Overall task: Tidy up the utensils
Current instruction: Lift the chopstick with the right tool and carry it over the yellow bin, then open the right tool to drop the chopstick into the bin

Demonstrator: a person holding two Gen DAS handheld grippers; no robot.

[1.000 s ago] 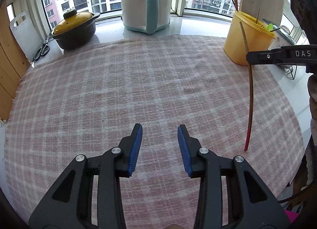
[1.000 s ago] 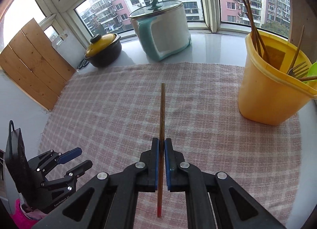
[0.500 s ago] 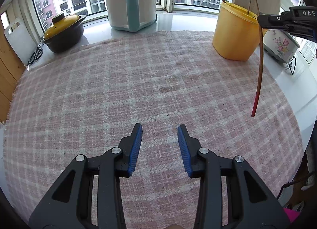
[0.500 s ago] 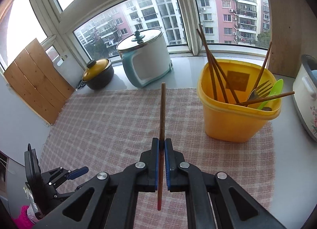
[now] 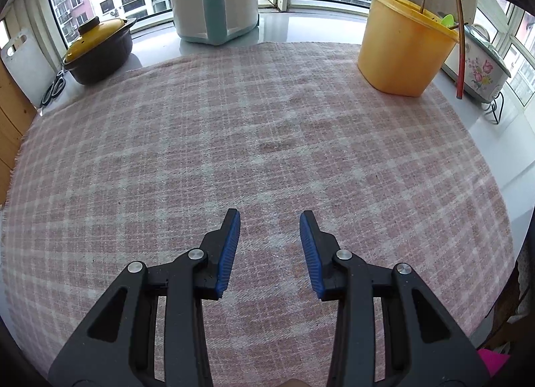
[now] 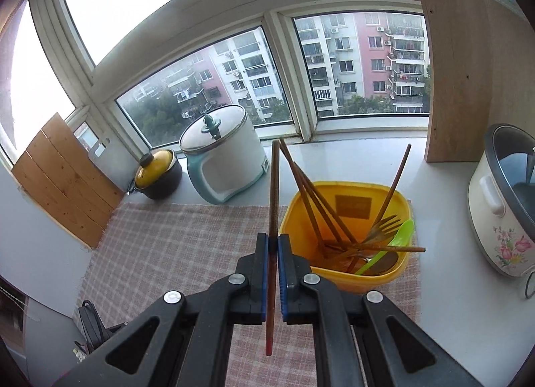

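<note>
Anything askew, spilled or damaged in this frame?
Nothing spilled or broken. Only oddity: one chopstick lies crosswise in the yellow bucket, its end sticking out over the rim, while the others lean upright.

Bright window [image 6: 361,66] daylight — sharp frames, fisheye-bent, dark-cornered edges.

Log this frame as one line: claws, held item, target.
right claw shut on chopstick | above cloth, beside yellow bin | left claw open, empty | chopstick not yet binned
</note>
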